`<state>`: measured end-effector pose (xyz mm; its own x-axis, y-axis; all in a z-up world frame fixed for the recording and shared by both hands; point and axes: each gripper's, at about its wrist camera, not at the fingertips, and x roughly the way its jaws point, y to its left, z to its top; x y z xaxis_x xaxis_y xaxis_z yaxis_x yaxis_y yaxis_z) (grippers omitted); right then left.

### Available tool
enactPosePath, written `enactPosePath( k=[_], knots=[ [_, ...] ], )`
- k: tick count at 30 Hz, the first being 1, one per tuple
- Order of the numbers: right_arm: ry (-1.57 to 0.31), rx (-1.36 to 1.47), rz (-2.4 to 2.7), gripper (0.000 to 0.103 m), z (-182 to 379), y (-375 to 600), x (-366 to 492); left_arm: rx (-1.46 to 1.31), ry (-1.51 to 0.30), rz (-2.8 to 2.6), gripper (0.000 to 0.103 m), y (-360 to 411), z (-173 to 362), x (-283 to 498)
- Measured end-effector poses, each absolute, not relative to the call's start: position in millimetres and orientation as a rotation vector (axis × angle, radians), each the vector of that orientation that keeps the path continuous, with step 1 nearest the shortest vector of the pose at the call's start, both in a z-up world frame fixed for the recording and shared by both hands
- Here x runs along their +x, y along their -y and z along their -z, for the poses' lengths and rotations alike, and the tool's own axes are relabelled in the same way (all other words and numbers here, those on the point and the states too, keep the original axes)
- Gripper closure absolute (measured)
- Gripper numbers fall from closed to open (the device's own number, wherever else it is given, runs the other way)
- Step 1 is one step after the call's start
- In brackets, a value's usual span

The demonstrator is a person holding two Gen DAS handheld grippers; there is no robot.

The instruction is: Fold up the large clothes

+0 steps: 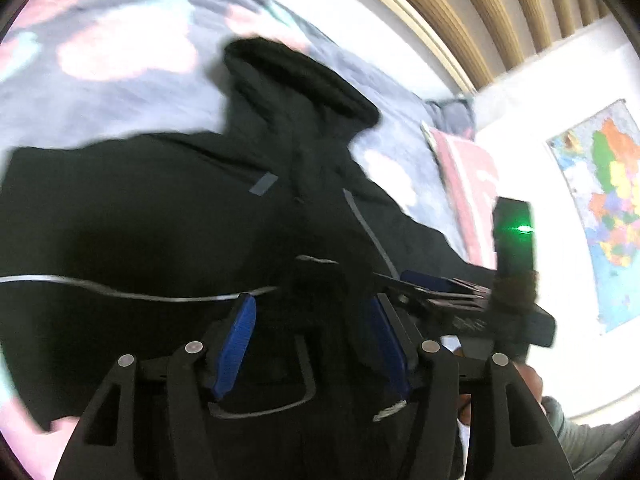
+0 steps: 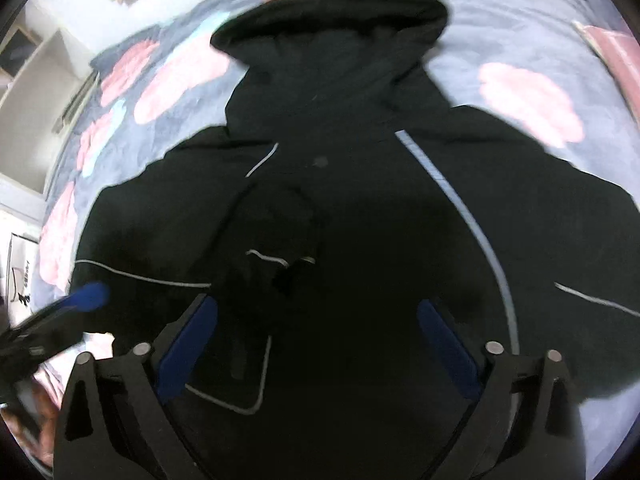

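Left hand-held gripper [image 1: 310,308], black jacket [image 1: 160,208] beneath

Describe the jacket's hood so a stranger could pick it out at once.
Find the bedspread, grey-blue with pink blotches. A black jacket lies spread on it. The hood is the rounded black lobe at the jacket's far end, plain, without the thin pale piping that lines the body.

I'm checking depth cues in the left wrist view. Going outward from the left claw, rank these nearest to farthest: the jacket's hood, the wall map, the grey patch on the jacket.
From the left claw:
1. Grey patch, just ahead on the jacket.
2. Hood, beyond, upper centre.
3. Wall map, far right.
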<state>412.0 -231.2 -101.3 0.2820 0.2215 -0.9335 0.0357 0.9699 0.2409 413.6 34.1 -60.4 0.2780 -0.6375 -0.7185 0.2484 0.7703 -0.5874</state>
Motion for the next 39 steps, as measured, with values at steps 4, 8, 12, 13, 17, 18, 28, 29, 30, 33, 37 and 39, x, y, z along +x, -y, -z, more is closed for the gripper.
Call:
enactPosePath(
  k=[4, 8, 12, 13, 17, 18, 28, 29, 30, 33, 37, 39],
  knots=[
    [-1.346, 0.247, -0.160, 0.021, 129.9, 212.1, 433.3, -0.322, -1.114, 0.478, 0.042, -68.8, 47.9, 406.1],
    [-1.371, 0.279, -0.228, 0.061, 139.6, 198.4, 437.2, -0.313, -1.103, 0.378, 0.042, -97.7, 47.7, 405.5],
    [-1.291, 0.203, -0.220, 0.067, 108.9, 193.3, 427.1, -0.340, -1.089, 0.329, 0.042, -109.0, 47.4, 415.9],
    [-1.275, 0.201, -0.218, 0.067, 100.8, 195.9, 427.7, -0.339, -1.085, 0.324, 0.042, -109.7, 46.4, 417.2],
    [-1.178, 0.165, -0.156, 0.067, 52.2, 218.9, 414.8, -0.313, -1.068, 0.322, 0.042, -96.1, 40.9, 423.9],
    [-1.155, 0.143, -0.124, 0.067, 40.3, 228.6, 410.0, -0.308, -1.062, 0.329, 0.042, -89.5, 40.7, 427.4],
    [-1.176, 0.089, 0.229, 0.067, 21.8, 358.5, 369.6, -0.231, -1.136, 0.437, 0.042, -21.9, 74.0, 447.6],
    [-1.216, 0.108, 0.252, 0.067, 36.8, 368.2, 366.8, -0.205, -1.159, 0.440, 0.042, -12.0, 84.6, 451.3],
    [-1.250, 0.123, 0.260, 0.067, 49.7, 373.5, 364.5, -0.173, -1.182, 0.421, 0.042, -4.2, 96.2, 455.2],
    [-1.330, 0.154, 0.275, 0.067, 89.3, 383.1, 359.6, -0.094, -1.249, 0.360, 0.042, 9.8, 130.6, 463.9],
    [-1.373, 0.198, 0.283, 0.066, 123.8, 392.7, 359.9, -0.057, -1.287, 0.315, 0.042, 11.9, 160.0, 471.2],
    [-1.382, 0.184, 0.280, 0.065, 130.8, 394.2, 361.4, -0.049, -1.280, 0.307, 0.042, 13.1, 162.3, 471.7]
  ],
)
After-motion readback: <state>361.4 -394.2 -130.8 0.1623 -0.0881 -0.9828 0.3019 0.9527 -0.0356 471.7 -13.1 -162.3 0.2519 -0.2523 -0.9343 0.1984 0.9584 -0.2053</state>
